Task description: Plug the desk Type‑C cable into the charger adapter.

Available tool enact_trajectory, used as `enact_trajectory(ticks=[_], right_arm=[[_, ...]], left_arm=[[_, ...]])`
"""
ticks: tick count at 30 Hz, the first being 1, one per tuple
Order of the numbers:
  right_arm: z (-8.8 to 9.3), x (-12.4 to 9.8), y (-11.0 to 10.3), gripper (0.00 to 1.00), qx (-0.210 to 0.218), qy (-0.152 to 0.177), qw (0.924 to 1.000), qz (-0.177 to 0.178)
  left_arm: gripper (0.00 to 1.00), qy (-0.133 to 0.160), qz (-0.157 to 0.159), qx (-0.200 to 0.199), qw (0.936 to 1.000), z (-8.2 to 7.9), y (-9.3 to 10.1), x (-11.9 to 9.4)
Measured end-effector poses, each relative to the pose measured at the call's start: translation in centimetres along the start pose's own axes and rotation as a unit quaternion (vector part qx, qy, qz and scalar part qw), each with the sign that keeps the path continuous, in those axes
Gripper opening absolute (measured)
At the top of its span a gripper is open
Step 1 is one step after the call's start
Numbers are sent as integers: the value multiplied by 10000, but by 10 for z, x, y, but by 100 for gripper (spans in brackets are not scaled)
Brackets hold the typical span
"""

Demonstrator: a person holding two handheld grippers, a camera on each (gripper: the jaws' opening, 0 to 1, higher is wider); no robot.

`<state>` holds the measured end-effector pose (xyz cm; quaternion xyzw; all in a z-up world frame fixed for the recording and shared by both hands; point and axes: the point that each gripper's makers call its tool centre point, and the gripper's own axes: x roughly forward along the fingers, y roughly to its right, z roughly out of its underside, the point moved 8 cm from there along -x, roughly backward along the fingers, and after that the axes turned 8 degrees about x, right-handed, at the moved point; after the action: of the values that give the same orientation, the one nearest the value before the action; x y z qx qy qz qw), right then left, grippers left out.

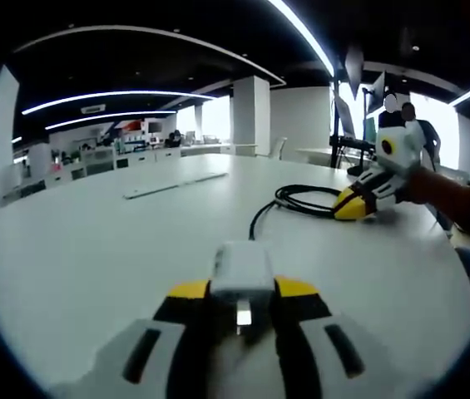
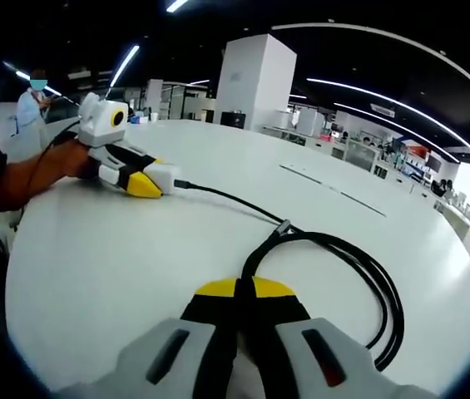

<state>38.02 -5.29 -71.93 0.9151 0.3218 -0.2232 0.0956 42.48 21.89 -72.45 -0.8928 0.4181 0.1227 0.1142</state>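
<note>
Closest in the left gripper view, the left hand-held gripper (image 1: 241, 293) had its yellow-tipped jaws closed on the white charger adapter (image 1: 242, 268), which sat low against the white surface (image 1: 93, 249). A black cable (image 1: 261, 218) ran from the adapter's far end across the surface to a loose coil. At that coil, farther right, the right hand-held gripper (image 1: 353, 204) rested with its yellow tips down at the loops, a person's forearm (image 1: 451, 193) behind it. A flat pale strip (image 1: 175, 184) lay farther back on the surface, well apart from the rest.

In the right gripper view, the right hand-held gripper (image 2: 244, 291) stood nearest, jaws brought together with no gap showing, the black Type-C cable (image 2: 334, 249) rising from between the tips and looping round to the right; whether they actually pinched it, I could not tell for certain. A small metal-tipped plug (image 2: 282, 227) lay on the loop just beyond the tips. Farther off to the left, the cable ran straight to the adapter (image 2: 162, 177) held in the left hand-held gripper (image 2: 145, 184).

No containers stood on the surface.
</note>
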Motion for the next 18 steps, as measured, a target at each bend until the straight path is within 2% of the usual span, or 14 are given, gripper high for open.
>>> enact_trajectory(ticks=[7,11,18], right_arm=[[0,0,0,3,-18,-9,10000,-4],[0,0,-2,9,-103,-26,9999,-76],[-1,0,-3,11,-217,-75,9997,-66]], left_arm=[[27,7,13,-2,10000,0,-1,1],[35,35,114,2,9999,0,2,1],[36,53,184,-12,9998,-1,4,1]])
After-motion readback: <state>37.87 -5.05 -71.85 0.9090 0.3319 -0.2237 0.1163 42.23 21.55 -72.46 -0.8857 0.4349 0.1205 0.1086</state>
